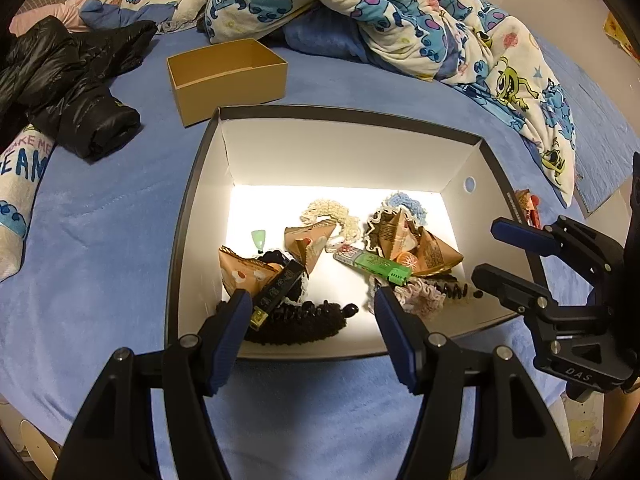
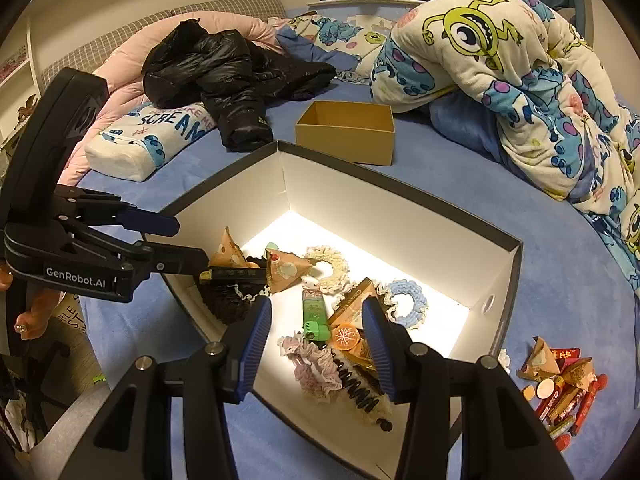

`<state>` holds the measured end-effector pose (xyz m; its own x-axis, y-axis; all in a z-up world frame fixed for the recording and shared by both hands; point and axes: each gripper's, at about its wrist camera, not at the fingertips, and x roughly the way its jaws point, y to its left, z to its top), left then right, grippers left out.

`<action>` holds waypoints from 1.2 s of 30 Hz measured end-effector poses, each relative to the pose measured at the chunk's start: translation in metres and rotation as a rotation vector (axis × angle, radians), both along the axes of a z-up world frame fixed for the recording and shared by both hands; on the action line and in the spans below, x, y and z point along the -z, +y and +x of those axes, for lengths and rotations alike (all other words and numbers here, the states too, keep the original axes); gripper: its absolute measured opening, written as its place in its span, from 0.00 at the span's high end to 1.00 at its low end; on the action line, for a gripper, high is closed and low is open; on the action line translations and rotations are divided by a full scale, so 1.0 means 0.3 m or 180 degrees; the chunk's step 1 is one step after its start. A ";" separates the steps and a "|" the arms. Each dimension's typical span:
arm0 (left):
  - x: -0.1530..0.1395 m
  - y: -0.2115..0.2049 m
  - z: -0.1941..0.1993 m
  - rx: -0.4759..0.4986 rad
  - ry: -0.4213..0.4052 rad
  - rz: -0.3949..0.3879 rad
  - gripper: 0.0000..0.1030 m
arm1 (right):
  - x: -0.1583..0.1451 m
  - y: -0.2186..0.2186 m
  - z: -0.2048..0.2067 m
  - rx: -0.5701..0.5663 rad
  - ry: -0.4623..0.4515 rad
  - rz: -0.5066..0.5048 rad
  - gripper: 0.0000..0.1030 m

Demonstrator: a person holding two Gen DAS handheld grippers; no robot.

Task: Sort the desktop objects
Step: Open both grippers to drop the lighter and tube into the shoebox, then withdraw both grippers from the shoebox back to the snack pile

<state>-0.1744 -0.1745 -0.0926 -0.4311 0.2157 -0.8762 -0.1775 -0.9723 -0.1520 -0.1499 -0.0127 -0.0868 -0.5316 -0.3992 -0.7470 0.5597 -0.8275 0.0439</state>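
Left gripper (image 1: 310, 300): my jaws stand apart, nothing pressed between them, poised over the near-left end of the large box (image 1: 192, 200). The black stick packet (image 1: 276, 288) lies just beside my left pad, aslant on a dark fuzzy scrunchie (image 1: 288, 324); I cannot tell whether pad and packet touch.

Right gripper (image 2: 318, 320): jaws likewise released and gripping nothing, hanging over the near-right end of the same box. Between the pads, lower down, I see the green lighter (image 2: 314, 314), an orange-slice trinket (image 2: 346, 336), a pink ruffled scrunchie (image 2: 312, 364) and a black spiral hair tie (image 2: 358, 384).

Box contents, further in: three brown triangular snack packets, one at the left (image 1: 240, 272), one in the middle (image 1: 308, 240), one at the right (image 1: 424, 252); a cream scrunchie (image 2: 330, 266); a pale blue scrunchie (image 2: 404, 302).

Outside the box: a small brown cardboard box (image 1: 228, 80), standing open just beyond the far-left corner; a heap of snack bars and packets (image 2: 560, 388) on the blue bedcover (image 1: 100, 240), near the box's right end.

Surroundings: black puffer jacket (image 2: 228, 76), printed pillow (image 2: 148, 140), cartoon-print blanket (image 2: 520, 80).
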 end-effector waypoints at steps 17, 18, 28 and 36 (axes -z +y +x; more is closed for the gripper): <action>-0.062 0.165 0.035 0.0191 0.0053 -0.0023 0.37 | -0.039 0.130 0.040 0.0102 0.0056 -0.0091 0.54; -0.066 0.182 0.036 0.0212 0.0059 -0.0019 0.37 | -0.040 0.139 0.040 0.0113 0.0057 -0.0093 0.54; -0.097 0.363 0.034 0.0433 0.0098 -0.0032 0.37 | -0.048 0.301 0.056 0.0304 0.0086 -0.0143 0.54; -0.108 0.554 0.035 0.0690 0.0116 0.0012 0.37 | -0.037 0.462 0.073 0.0504 0.0083 -0.0123 0.53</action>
<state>-0.1639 -0.0083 -0.0601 -0.4055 0.3101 -0.8599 -0.3879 -0.9102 -0.1453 -0.1281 0.1259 -0.0757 -0.6090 -0.3371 -0.7180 0.4239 -0.9034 0.0645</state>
